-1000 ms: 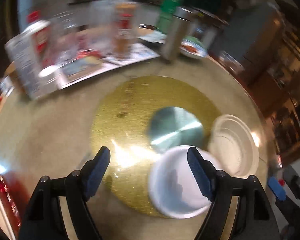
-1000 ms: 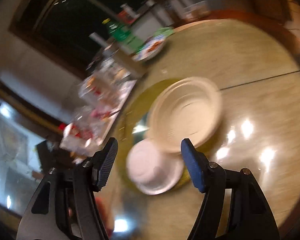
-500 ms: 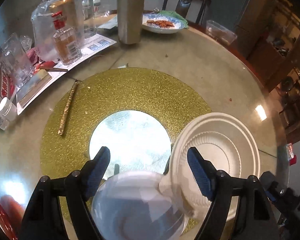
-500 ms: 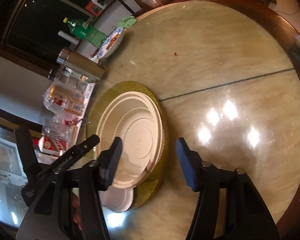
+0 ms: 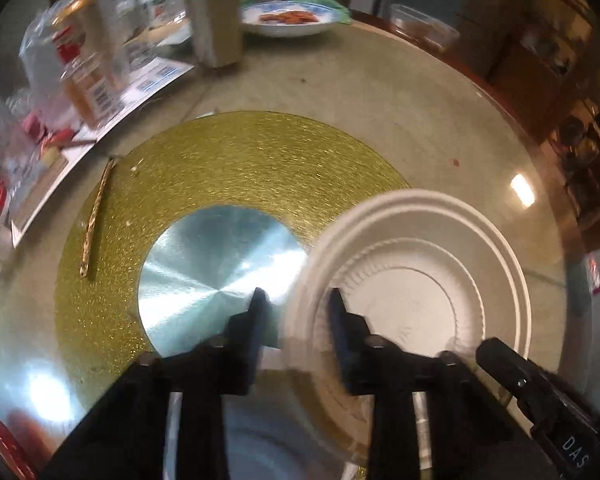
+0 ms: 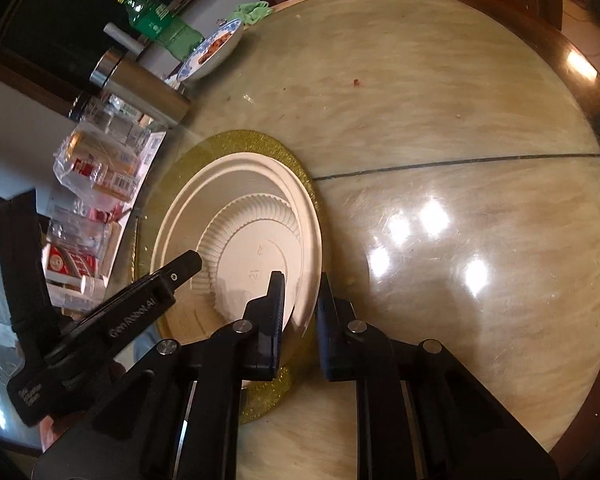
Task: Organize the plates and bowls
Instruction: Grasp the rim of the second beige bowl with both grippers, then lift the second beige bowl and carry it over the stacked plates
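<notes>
Fingers of the right gripper (image 6: 300, 312) have just been closing and now pinch the near rim of the paper plate (image 6: 240, 216), one finger over the plate's inside, the other outside its edge, low in the middle of the right wrist view. Those of the left gripper (image 5: 296, 320) have also just been closing and stand narrow across a blurred white rim at the lower middle of the left wrist view. That rim seems to belong to the white bowl (image 5: 260, 440), which shows only as a pale blur behind the black fingers at the bottom of the frame; whether they press on it or merely straddle it I cannot tell for certain, though it reads as a grip.

The plate lies on the right side of the gold glitter mat (image 5: 240, 160) in the left wrist view, overlapping the mat's edge, beside the silver disc (image 5: 220, 260) at its middle. The bowl sits at the mat's near edge, touching or overlapping the plate.

Judging by this, the sorting has barely begun: both pieces are on the mat in the middle of the worktop (image 6: 440, 100), neither stacked nor set aside. What is left is to lift each one and put it in its place, probably one nested on the other.
</notes>
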Demonstrator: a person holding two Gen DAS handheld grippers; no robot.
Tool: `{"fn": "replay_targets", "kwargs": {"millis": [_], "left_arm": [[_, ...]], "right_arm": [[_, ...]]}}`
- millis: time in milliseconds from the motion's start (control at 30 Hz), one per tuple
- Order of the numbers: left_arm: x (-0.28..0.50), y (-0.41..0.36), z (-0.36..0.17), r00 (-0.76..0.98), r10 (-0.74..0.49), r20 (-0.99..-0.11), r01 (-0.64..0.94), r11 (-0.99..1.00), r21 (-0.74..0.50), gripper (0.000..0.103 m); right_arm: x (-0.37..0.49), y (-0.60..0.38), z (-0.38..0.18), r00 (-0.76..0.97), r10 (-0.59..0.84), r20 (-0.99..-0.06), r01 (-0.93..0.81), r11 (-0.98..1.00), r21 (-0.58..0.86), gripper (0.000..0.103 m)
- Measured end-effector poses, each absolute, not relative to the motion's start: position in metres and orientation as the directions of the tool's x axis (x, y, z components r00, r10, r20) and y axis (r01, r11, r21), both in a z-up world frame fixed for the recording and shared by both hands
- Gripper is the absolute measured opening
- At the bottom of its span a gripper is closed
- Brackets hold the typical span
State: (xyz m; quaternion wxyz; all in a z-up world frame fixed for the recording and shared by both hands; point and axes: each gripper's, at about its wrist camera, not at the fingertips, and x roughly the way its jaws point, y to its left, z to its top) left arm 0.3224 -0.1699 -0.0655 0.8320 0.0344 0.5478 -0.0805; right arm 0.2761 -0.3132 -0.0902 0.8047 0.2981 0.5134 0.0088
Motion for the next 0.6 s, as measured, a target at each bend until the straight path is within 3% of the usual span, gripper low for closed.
{"fn": "replay_targets", "kwargs": {"millis": [200, 600], "left_arm": [[0.311, -0.17, -0.055, 0.414, -0.113, -0.903, 0.195, 0.98, -0.034, 0.021], [0.254, -0.116, 0.024, 0.56, -0.105, -0.822, 0.137, 0.99, -0.033, 0.02]], "right_arm": [[0.264, -0.313, -0.08, 0.495, 0.301, -0.815, 0.281, 0.832, 0.478, 0.012], [0.227, -0.263, -0.002, 0.587, 0.33, -0.74, 0.134, 0.861, 0.49, 0.012]]}}
